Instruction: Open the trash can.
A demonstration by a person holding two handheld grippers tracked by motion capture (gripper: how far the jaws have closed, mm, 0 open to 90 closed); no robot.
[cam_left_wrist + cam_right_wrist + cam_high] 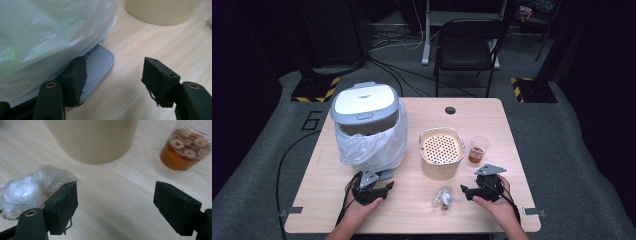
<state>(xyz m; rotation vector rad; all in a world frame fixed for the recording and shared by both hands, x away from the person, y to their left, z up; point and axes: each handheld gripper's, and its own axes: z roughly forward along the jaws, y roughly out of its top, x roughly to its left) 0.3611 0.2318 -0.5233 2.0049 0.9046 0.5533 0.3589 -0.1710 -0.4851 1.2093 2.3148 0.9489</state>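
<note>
The crumpled plastic wrap (pixel 27 188), judged light, soft and slippery, is seen on the worktop (pixel 112 202) just left of the released right claw (pixel 125 207), best pinched across its bulk, the beige container (pixel 92 137) beyond.

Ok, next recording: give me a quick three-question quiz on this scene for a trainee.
1. True or false: the pedal bin has its lid fully shut.
2. What lies on the table between the left gripper and the right gripper?
A. crumpled plastic wrap
B. a spoon
C. a sponge
3. What does the clear plastic cup hold?

Key:
1. False; the lid is raised above the white bag liner.
2. A, the crumpled plastic wrap.
3. Amber liquid with round fruit slices.
</note>
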